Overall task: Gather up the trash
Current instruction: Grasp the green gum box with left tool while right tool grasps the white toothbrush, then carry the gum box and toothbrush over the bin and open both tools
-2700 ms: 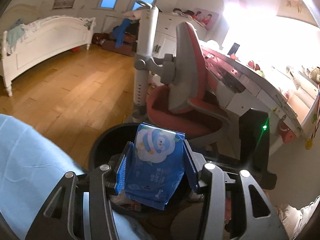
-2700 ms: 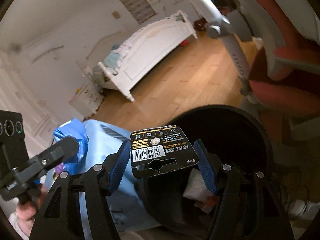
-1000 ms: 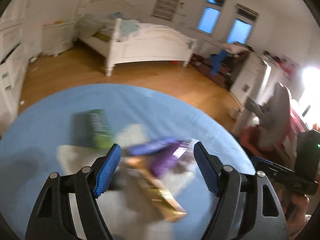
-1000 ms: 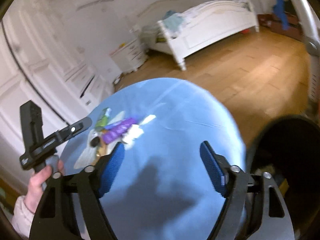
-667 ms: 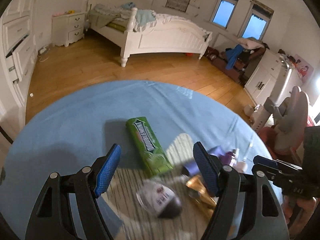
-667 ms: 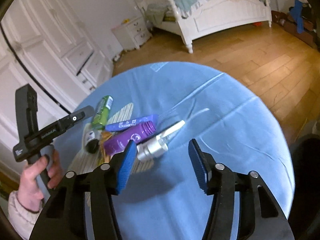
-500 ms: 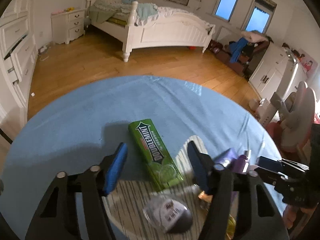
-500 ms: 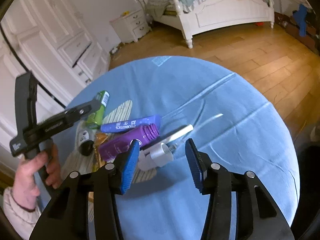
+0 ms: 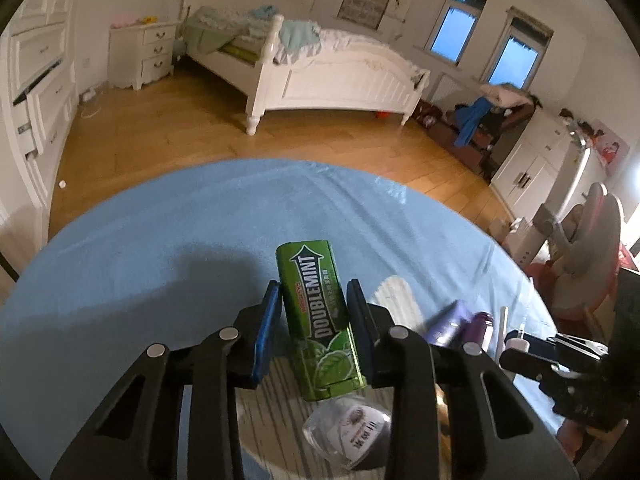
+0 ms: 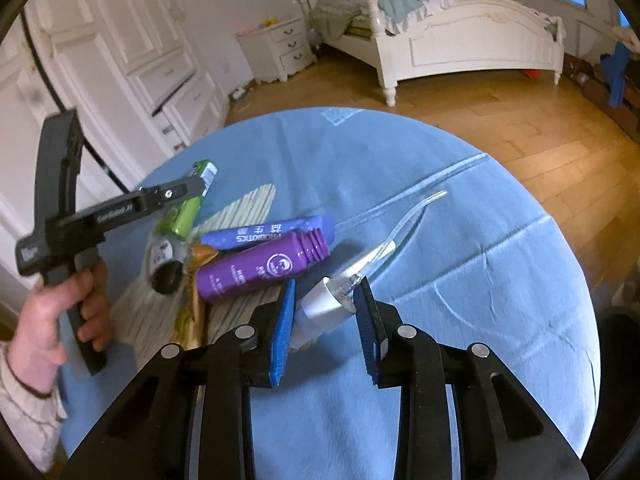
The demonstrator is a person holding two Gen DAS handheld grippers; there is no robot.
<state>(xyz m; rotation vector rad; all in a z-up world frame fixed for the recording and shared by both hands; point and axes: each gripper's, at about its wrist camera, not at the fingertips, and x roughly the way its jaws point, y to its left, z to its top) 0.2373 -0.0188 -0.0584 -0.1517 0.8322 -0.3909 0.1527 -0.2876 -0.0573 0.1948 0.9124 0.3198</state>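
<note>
A green Doublemint gum pack (image 9: 320,316) lies on the round blue-clothed table (image 9: 160,248). My left gripper (image 9: 314,300) has its blue pads against both sides of the pack. In the right wrist view the pack (image 10: 188,208) shows under the left gripper (image 10: 172,196). My right gripper (image 10: 326,296) has closed around a white and silver pump sprayer head (image 10: 324,306) with a clear tube. Beside it lie a purple bottle (image 10: 260,268), a blue sachet (image 10: 268,232), a gold wrapper (image 10: 194,308) and a small black-capped jar (image 10: 164,264).
A striped mat (image 10: 244,204) lies under the trash. The black bin's rim (image 10: 616,380) shows at the right edge. A white bed (image 9: 320,68), drawers (image 9: 144,54) and a red chair (image 9: 580,264) stand around the wooden floor.
Both grippers let go of earlier trash at the bin, swung back to the table and came down. The left closed on the gum pack, the right on the sprayer head.
</note>
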